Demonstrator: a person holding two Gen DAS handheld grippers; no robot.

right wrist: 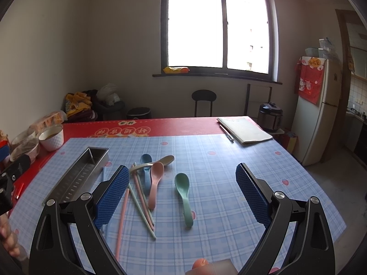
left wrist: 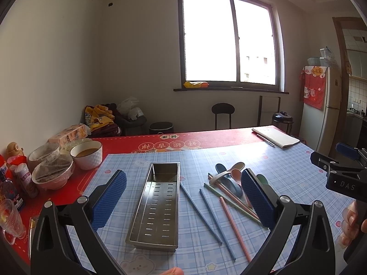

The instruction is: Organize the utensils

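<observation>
Two grippers hang above the tabletop [right wrist: 229,183], which we see covered by a blue checked cloth, and both are released with nothing between their blue-padded fingers: our left gripper [left wrist: 183,197] is spread wide over the long perforated stainless-steel tray [left wrist: 156,208], and our right gripper [right wrist: 182,194] is spread equally wide over the scattered utensils. The tray lies empty, lengthwise away from us, on the left part of the cloth. Just to its right lie two blue chopsticks [left wrist: 206,217] side by side, then a pink chopstick [left wrist: 234,226], and further right a crossed heap of pink and pale green chopsticks [right wrist: 143,204] under a beige plastic spoon [right wrist: 160,161], a dark blue spoon [right wrist: 145,165] and a pink spoon [right wrist: 156,183]. A green plastic spoon [right wrist: 183,194] lies apart, to the right of the heap, bowl pointing away. A white ribbed bowl [left wrist: 86,154] stands near the tray on the red mat.
</observation>
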